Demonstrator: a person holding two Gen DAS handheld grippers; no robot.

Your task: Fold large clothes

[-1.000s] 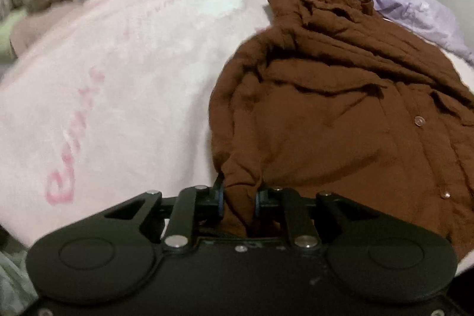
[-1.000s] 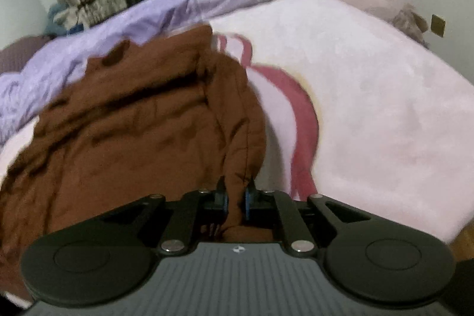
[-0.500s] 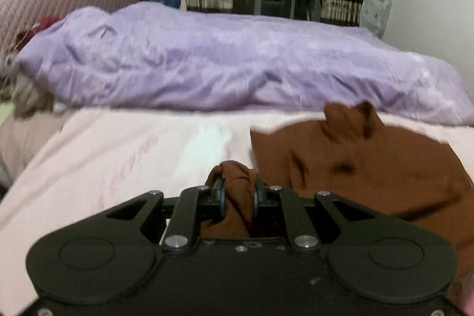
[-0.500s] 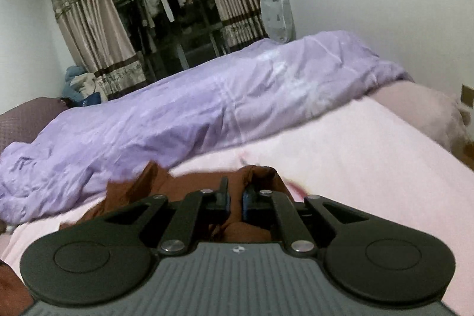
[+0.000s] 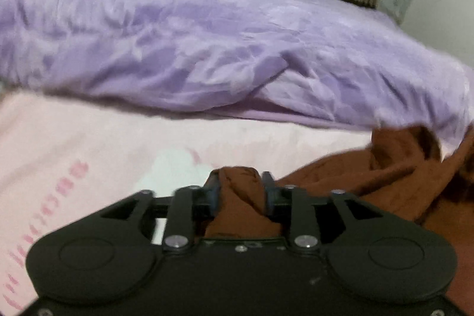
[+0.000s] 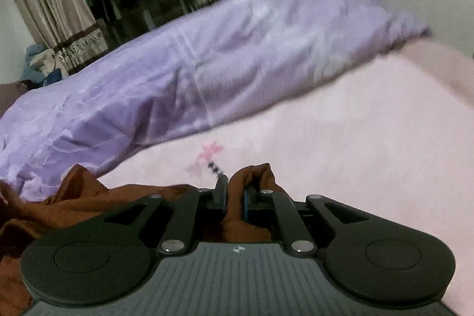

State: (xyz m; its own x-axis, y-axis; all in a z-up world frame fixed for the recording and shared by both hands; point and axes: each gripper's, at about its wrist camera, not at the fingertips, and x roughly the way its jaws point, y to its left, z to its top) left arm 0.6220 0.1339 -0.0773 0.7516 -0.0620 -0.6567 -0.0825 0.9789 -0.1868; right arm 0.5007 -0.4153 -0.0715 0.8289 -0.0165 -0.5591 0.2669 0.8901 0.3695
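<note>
Both views are motion-blurred, and the brown garment (image 5: 385, 185) runs off the frame, perhaps mostly unseen.

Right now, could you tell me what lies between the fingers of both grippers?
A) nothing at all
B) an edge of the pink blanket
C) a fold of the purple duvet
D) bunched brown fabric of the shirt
D: bunched fabric of the brown shirt sits between the fingers of the left gripper, and another bunch of it between those of the right gripper, on the pink blanket.
</note>
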